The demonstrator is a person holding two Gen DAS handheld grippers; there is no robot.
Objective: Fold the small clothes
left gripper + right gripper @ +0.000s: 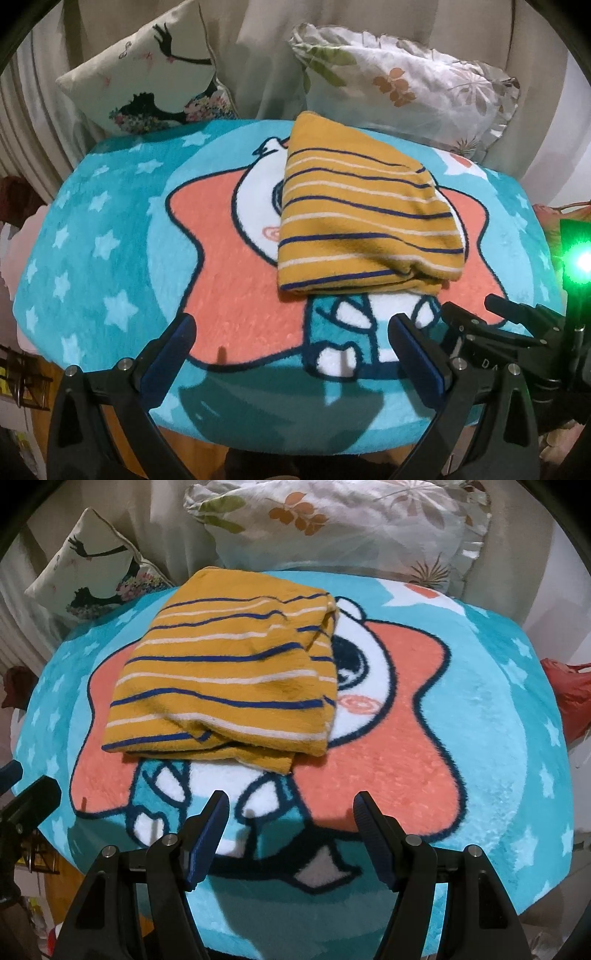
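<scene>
A mustard-yellow garment with navy and white stripes [365,218] [229,675] lies folded into a compact bundle on the turquoise cartoon blanket [110,236] [498,709]. My left gripper [293,328] hovers open just short of the bundle's near edge, nothing between its fingers. My right gripper [291,805] is open too, near the bundle's front right corner and apart from it. In the left wrist view the right gripper [495,317] shows at the right edge; in the right wrist view part of the left gripper [26,794] shows at the left edge.
Two cushions lean at the back: one with a black figure print [147,81] [92,576], one with a leaf print [406,81] [332,520]. Something red [569,698] lies off the blanket's right side. A green light [581,262] glows at the right.
</scene>
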